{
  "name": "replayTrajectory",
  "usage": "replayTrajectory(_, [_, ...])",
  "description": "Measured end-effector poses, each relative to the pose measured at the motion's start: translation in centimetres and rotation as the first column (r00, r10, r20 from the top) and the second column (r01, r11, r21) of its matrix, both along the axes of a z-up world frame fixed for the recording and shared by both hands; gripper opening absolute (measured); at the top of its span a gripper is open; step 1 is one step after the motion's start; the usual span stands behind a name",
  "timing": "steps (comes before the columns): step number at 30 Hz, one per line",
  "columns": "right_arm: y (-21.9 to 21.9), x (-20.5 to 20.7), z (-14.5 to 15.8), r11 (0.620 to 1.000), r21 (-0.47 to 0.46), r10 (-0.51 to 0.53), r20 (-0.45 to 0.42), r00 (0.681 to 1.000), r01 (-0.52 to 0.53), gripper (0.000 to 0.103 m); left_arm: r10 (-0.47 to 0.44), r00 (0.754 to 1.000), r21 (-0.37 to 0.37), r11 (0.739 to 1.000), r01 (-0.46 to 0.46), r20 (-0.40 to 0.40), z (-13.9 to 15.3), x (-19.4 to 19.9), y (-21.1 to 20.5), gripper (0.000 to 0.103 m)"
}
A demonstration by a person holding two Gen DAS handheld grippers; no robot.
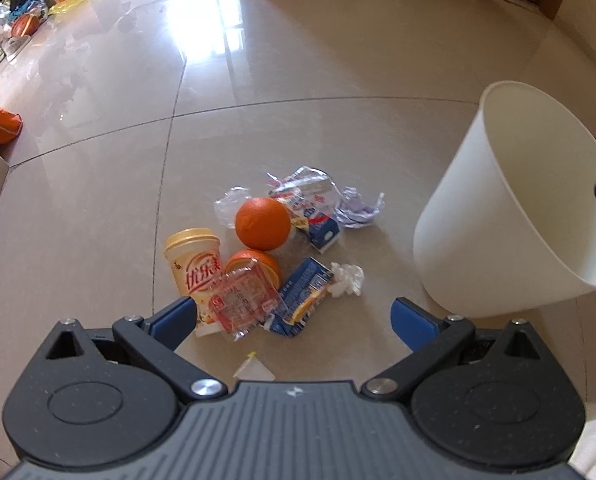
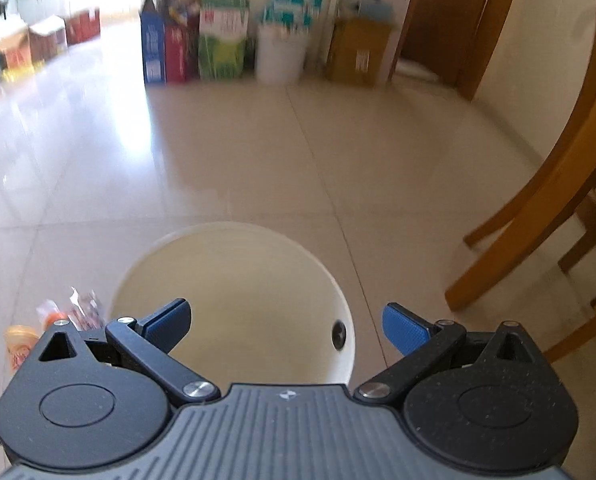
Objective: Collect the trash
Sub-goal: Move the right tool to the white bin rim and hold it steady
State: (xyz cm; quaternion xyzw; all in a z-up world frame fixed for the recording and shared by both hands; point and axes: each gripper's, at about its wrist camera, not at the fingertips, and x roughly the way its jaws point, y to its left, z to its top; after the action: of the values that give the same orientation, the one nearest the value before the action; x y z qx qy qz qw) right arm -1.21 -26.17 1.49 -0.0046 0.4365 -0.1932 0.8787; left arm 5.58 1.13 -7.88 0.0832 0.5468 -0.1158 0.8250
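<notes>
Trash pile (image 1: 281,256) beside white bin (image 1: 510,216)

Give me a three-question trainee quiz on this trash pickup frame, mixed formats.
1. True or false: the white bin already holds trash.
2. Multiple choice: what lies nearest the left gripper? A) crumpled tissue B) clear red-printed wrapper C) whole orange
3. Short answer: what state are the two grippers in, and what sits below the right gripper?

Key
1. False; the visible interior is bare.
2. B
3. Both open, holding nothing; the right one hangs over the bin's mouth.
</notes>
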Motion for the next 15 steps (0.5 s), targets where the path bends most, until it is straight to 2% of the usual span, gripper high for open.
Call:
replayTrajectory(4, [-2.0,1.6,-2.3,0.999,-0.015,-0.047,-0.078,0.996,0.046,0.103,0.017,1.000,-0.020,1.000,-0.016,0.004,-0.9,0.5,0.8,0.102])
replayTrajectory(7, [-3.7,2.1,-3.4,0.997,-0.023,-0.073,-0.104,0.992,0.071,0.103,0.022,1.000,-0.049,0.999,-0.022,0.012,-1.6,0.6,1.3,0.102])
replayTrajectory(11, [-6.3,2.7,-4.8,0.991,0.012,-0.132,-0.134,0.982,0.135,0.099,0.016,1.000,-0.075,0.997,-0.014,0.017,-2.4,0.7,1.7,0.102])
replayTrajectory(15, [-9.1,3.0,-6.3,0.976,0.088,-0.181,-0.159,0.970,0.197,0.089,0.008,1.000,-0.078,0.997,-0.005,0.027,-3.1,0.9,2.0,0.102])
